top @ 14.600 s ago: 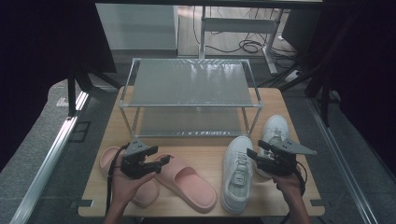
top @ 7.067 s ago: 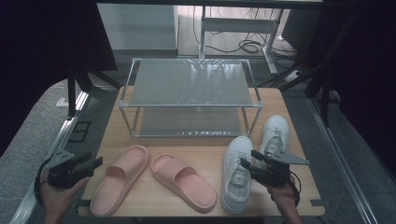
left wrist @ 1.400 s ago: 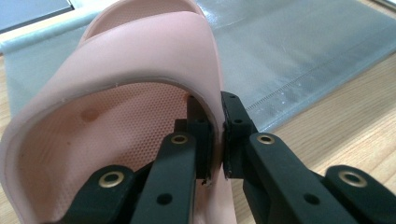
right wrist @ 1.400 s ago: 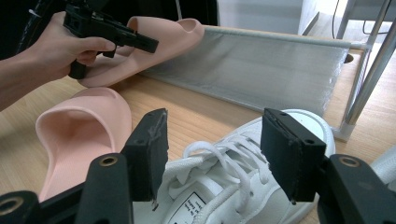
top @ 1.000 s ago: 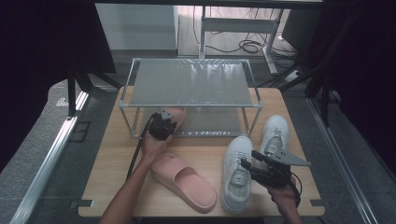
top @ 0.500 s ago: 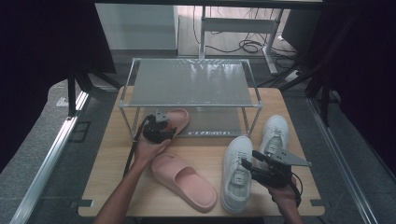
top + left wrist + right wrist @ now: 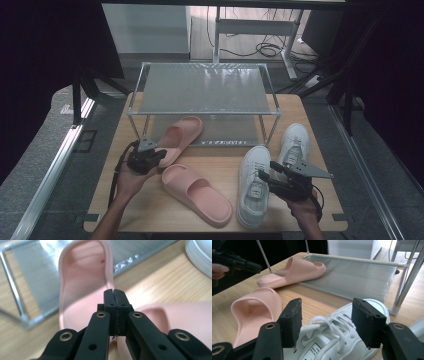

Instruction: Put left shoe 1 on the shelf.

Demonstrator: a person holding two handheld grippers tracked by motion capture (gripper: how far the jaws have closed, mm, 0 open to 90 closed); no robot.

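Slipper (image 7: 179,135) | half under rack (image 7: 202,90), heel out (could slide off shelf) | left gripper (image 7: 150,159) clenched empty | right gripper (image 7: 270,176) released over sneaker (image 7: 253,185), could snag laces

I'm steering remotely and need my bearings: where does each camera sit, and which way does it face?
High view: above the person's side, looking forward and down at the table and shoe rack; both forearms enter from below.
Left gripper view: on the left gripper, looking along its shut fingers at the far pink slipper, part-way onto the rack's lower shelf.
Right gripper view: on the right gripper, open over a white sneaker.
All three show both slippers, including the near pink slipper.
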